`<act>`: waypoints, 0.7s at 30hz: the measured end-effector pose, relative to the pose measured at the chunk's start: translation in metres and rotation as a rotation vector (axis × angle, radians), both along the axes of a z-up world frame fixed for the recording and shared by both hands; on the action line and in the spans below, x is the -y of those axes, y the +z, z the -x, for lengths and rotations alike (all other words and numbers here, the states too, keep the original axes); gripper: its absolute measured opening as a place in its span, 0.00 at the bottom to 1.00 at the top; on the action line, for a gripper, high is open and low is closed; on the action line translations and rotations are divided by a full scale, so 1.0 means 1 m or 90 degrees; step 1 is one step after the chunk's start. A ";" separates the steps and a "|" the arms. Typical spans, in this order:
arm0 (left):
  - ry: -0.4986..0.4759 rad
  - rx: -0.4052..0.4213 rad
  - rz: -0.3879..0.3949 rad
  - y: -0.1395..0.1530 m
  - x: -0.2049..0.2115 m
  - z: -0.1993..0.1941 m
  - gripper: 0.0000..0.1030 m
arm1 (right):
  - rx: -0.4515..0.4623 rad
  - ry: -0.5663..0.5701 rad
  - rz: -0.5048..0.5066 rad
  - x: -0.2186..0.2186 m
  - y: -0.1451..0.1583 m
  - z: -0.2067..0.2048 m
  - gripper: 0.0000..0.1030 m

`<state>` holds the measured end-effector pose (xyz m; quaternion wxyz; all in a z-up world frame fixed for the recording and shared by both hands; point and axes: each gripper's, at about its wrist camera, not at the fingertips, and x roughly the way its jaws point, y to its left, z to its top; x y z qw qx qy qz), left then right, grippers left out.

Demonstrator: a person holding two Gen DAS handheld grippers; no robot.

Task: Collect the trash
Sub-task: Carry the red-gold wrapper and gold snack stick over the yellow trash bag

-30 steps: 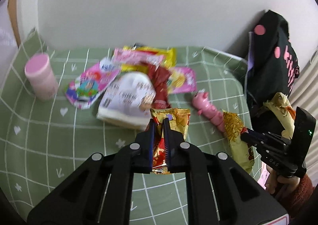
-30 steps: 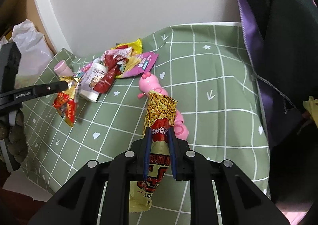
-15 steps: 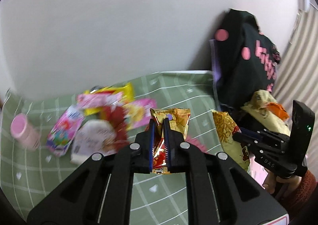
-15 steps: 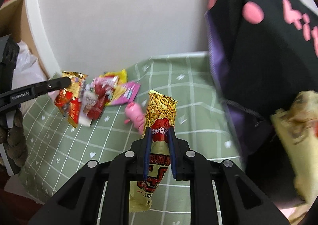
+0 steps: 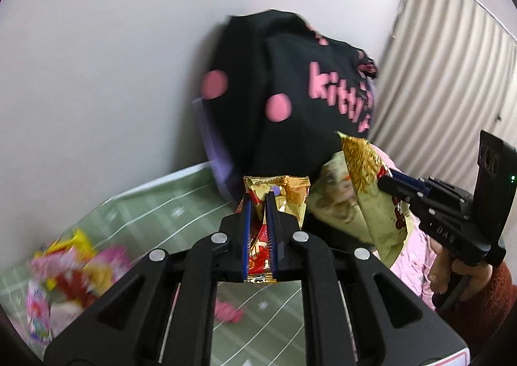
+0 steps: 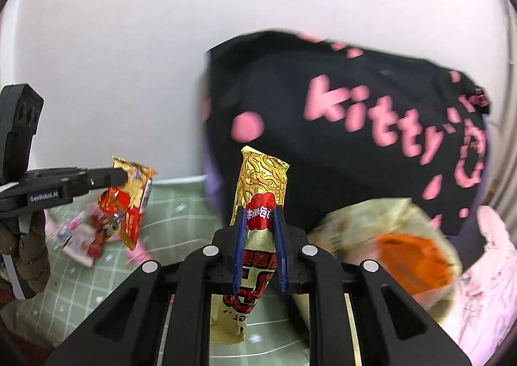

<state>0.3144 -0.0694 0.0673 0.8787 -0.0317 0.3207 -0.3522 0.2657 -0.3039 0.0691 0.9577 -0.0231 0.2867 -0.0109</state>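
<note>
My left gripper (image 5: 258,201) is shut on a gold and red snack wrapper (image 5: 284,194), held in the air in front of a black bag with pink "kitty" lettering (image 5: 290,81). My right gripper (image 6: 260,215) is shut on a long gold noodle-snack wrapper (image 6: 261,178), also raised before the same bag (image 6: 355,126). Each gripper shows in the other's view: the right one (image 5: 384,180) at the right, the left one (image 6: 121,175) at the left with its wrapper (image 6: 129,201). A crumpled yellow-green wrapper with orange (image 6: 400,246) lies at the bag's mouth.
Several loose pink, yellow and red wrappers (image 5: 74,269) lie on the green grid tablecloth (image 5: 155,214) at lower left, blurred. A pink toy (image 5: 227,312) lies below my left gripper. White wall behind, a ribbed curtain (image 5: 452,81) at the right, pink cloth (image 6: 488,285) at lower right.
Both grippers have risen and swung right toward the black bag, carrying their wrappers. The wrapper pile on the table has slid to the lower left of both views.
</note>
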 end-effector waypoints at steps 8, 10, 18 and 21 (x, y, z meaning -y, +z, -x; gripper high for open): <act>-0.080 0.008 0.003 0.019 0.066 -0.017 0.08 | 0.024 -0.087 0.017 0.058 0.023 0.009 0.16; -0.092 0.005 0.009 0.024 0.076 -0.018 0.08 | 0.024 -0.103 0.018 0.070 0.025 0.009 0.16; -0.126 0.002 0.038 0.035 0.111 -0.025 0.08 | 0.045 -0.173 -0.002 0.119 0.033 0.026 0.16; -0.148 -0.008 0.046 0.030 0.131 -0.028 0.08 | 0.042 -0.187 0.014 0.128 0.033 0.029 0.16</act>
